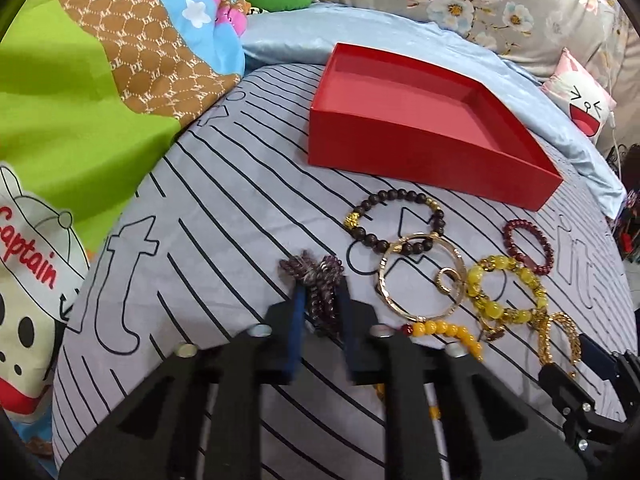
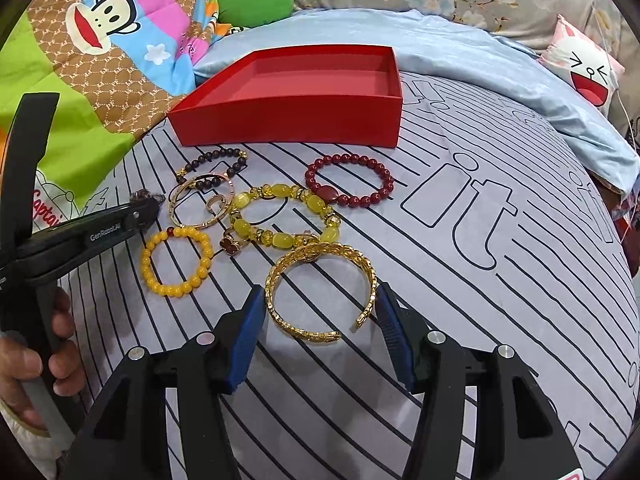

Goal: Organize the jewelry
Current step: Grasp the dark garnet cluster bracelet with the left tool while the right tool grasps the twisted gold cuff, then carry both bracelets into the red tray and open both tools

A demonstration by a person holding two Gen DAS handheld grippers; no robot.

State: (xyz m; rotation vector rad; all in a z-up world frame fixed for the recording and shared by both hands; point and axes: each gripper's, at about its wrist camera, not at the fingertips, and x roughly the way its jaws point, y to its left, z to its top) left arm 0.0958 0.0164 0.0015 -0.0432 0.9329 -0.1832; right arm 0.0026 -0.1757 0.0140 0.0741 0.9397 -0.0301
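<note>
An empty red box [image 1: 420, 120] [image 2: 296, 92] sits on the striped grey bedsheet. In front of it lie a dark bead bracelet [image 1: 396, 220] [image 2: 212, 166], a thin gold ring bangle [image 1: 420, 276] [image 2: 200, 204], a dark red bead bracelet [image 1: 528, 248] [image 2: 352, 180], a yellow-green stone bracelet [image 1: 504, 288] [image 2: 284, 216], an orange-yellow bead bracelet [image 2: 176, 260] and a gold chain cuff [image 2: 320, 292]. My left gripper [image 1: 322, 300] is closed on a purple coiled bracelet [image 1: 316, 276]. My right gripper [image 2: 320, 308] is open with its fingers on either side of the gold cuff.
A cartoon monkey quilt [image 1: 100, 80] lies bunched at the left, a light blue pillow [image 2: 480, 52] behind the box, a pink face cushion [image 2: 588, 68] at the far right. The left gripper body and a hand [image 2: 52, 344] show at the left of the right wrist view.
</note>
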